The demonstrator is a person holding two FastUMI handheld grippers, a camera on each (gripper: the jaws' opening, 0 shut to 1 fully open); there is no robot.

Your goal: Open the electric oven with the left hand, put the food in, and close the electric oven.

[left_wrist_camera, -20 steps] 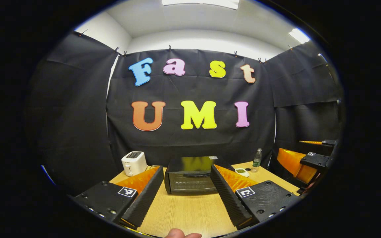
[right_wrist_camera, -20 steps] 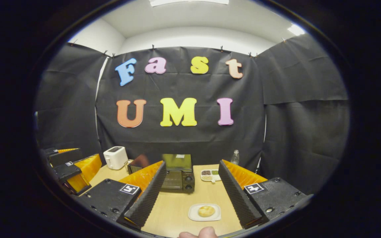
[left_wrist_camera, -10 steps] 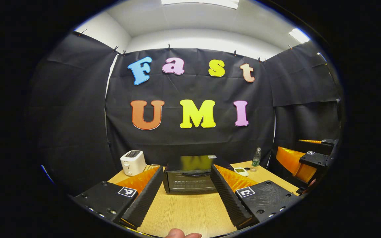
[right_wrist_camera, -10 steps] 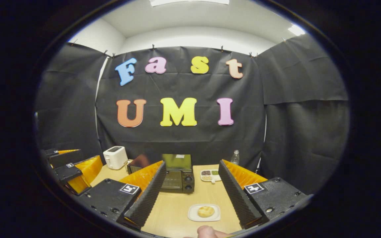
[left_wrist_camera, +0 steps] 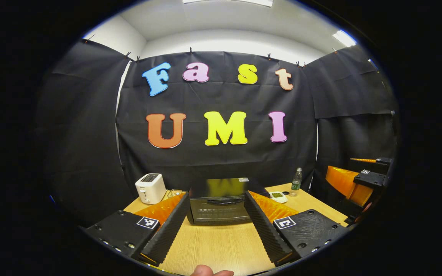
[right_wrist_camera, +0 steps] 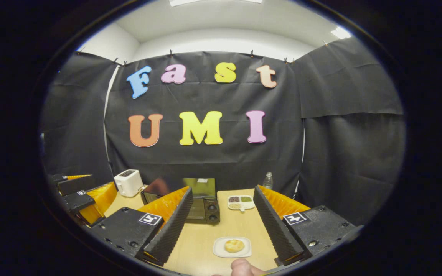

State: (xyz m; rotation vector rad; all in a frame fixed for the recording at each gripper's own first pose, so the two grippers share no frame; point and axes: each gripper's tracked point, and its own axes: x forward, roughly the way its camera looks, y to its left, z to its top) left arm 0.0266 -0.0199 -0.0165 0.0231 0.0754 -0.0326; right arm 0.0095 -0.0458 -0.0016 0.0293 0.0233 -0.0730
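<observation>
A black electric oven (left_wrist_camera: 218,205) stands at the back of the wooden table (left_wrist_camera: 217,247), its door closed and a handle along the top. My left gripper (left_wrist_camera: 216,195) is open, short of the oven, with the oven front framed between its fingers. A round bun (right_wrist_camera: 234,245) lies on a white plate (right_wrist_camera: 219,251) on the table in front of the oven (right_wrist_camera: 205,207). My right gripper (right_wrist_camera: 223,189) is open above the near table, the plate low between its fingers. The left gripper (right_wrist_camera: 79,195) also hangs at the far left of the right gripper view, the right gripper (left_wrist_camera: 359,180) at the far right of the left gripper view.
A white toaster (left_wrist_camera: 150,188) stands left of the oven. To the oven's right are a divided snack dish (right_wrist_camera: 241,202) and a clear bottle (right_wrist_camera: 268,180). A thumb (right_wrist_camera: 240,266) shows at the bottom edge. Black cloth walls close in the table.
The left gripper has crept forward, so the oven looks slightly larger between its fingers. The right gripper has drifted a little; plate and oven sit slightly further left in its view.
</observation>
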